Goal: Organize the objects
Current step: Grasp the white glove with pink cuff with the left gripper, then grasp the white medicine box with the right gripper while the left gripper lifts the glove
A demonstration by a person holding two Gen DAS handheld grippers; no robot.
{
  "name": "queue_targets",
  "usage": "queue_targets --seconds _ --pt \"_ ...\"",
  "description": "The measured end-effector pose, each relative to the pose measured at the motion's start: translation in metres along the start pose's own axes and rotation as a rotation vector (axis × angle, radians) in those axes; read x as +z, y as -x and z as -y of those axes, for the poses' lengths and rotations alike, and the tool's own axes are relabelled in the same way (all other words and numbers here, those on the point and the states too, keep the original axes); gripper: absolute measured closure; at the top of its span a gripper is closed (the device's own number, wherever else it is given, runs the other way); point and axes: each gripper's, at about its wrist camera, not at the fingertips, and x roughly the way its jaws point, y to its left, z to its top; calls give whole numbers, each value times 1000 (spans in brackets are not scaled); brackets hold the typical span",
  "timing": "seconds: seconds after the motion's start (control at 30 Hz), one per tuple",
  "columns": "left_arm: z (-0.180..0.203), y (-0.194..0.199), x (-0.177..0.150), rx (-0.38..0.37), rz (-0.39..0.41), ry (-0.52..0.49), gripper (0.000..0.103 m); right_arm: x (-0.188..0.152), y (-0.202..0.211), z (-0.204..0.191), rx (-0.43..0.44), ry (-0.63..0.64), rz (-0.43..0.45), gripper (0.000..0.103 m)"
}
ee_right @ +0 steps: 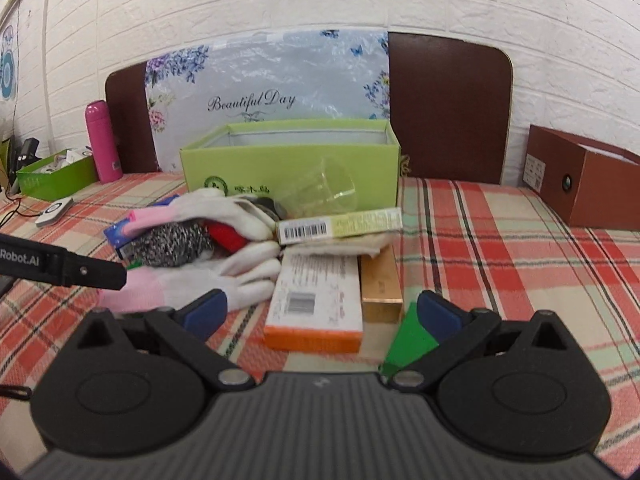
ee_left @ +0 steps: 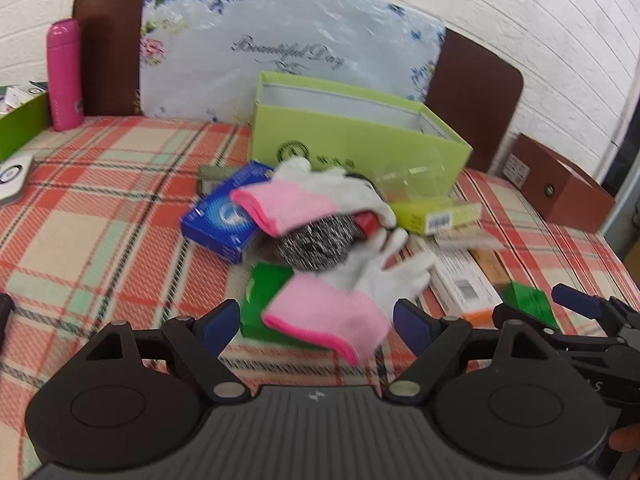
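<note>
Both tongs — left, right — spread wide before knit gloves and steel-wool scourer.

steel-wool scourer: metal, rough | gloves: knit cloth | cup: clear plastic

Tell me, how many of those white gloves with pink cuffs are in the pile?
2. One glove lies nearest the left gripper, over a green box. The other glove is draped atop the steel scrubber. More could hide underneath.

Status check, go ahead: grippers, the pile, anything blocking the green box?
Left gripper open, right gripper open, both empty. Pile untouched; near glove ahead. Clear cup lies before green box.
</note>
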Motion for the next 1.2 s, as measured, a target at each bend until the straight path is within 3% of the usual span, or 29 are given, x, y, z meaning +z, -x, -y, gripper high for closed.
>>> queue_targets --seconds 0.3,0.5,0.63,0.7,0.77,0.87,0.93,1.13,1.2 --pt "22 -17 0 -18 2 -113 16 -20 9 12 -16 -42 -38 0" --pt "22 -28 2 -34 -9 -142 17 -10 -2 -2 55 -9 -28 2" --pt "22 -31 0 -42 -3 -164 34 -3 -21 -11 66 41 -28 9" --pt "22 -32 2 -38 -3 -176 52 0 -34 -10 48 30 -59 10" --pt "20 -33 5 -53 -16 -171 91 3 -47 -9 13 19 -101 10" --pt "17 -26 9 -92 -42 -148 96 3 -59 -4 10 -5 -131 19" --pt "16 -13 8 -132 -52 -151 96 2 -61 -1 19 -23 -144 37" --pt "18 22 -15 -237 -116 -203 95 -4 -33 5 50 -18 -147 37" --pt "20 18 -26 -244 -151 -213 86 -8 -12 6 68 -3 -157 37"
